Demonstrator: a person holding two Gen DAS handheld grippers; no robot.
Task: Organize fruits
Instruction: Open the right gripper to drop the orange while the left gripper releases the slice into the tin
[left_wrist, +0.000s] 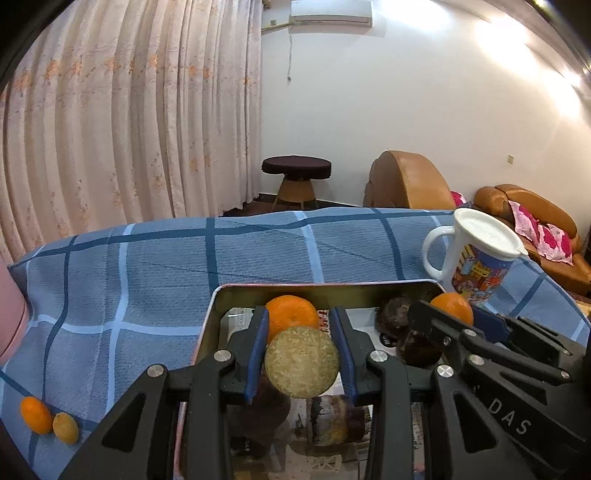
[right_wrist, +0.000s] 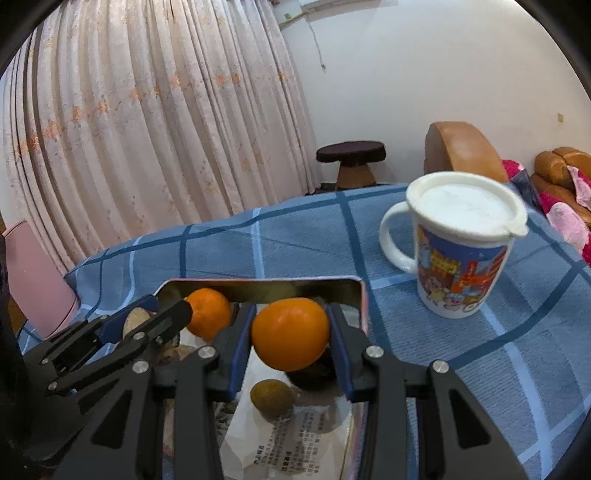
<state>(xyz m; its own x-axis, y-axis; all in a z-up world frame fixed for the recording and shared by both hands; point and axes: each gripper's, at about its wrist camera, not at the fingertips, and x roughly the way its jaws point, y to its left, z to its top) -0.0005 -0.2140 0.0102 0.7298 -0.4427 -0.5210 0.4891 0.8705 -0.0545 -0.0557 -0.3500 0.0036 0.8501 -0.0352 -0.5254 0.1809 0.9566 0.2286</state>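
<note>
1. The left gripper (left_wrist: 301, 354) was clamped on a round, tan, rough-skinned fruit (left_wrist: 301, 362), its blue pads pressing both sides of the fruit.
2. That fruit hung over the open rectangular metal tin (left_wrist: 325, 286), whose shiny floor lay directly beneath the gripper.
3. A round orange mandarin (left_wrist: 291, 314) lay in the tin just beyond the left gripper's fingertips, against the far wall.
4. The right gripper (right_wrist: 291, 334) was clamped on a second smooth orange mandarin (right_wrist: 290, 334), held above the right part of the same tin (right_wrist: 258, 288).
5. A small olive-brown round fruit (right_wrist: 271, 393) rested on the tin floor below and slightly to the left of the right gripper.
6. A dark, rough fruit (right_wrist: 314, 373) sat directly beneath the held mandarin; its details could not be told.
7. A white lidded plastic mug with a cartoon print (right_wrist: 458, 254) stood to the right of the right gripper, on the worktop covered in blue checked cloth (right_wrist: 461, 343).
8. Two small orange fruits (left_wrist: 48, 419) lay touching on the cloth, well to the left of the left gripper.
</note>
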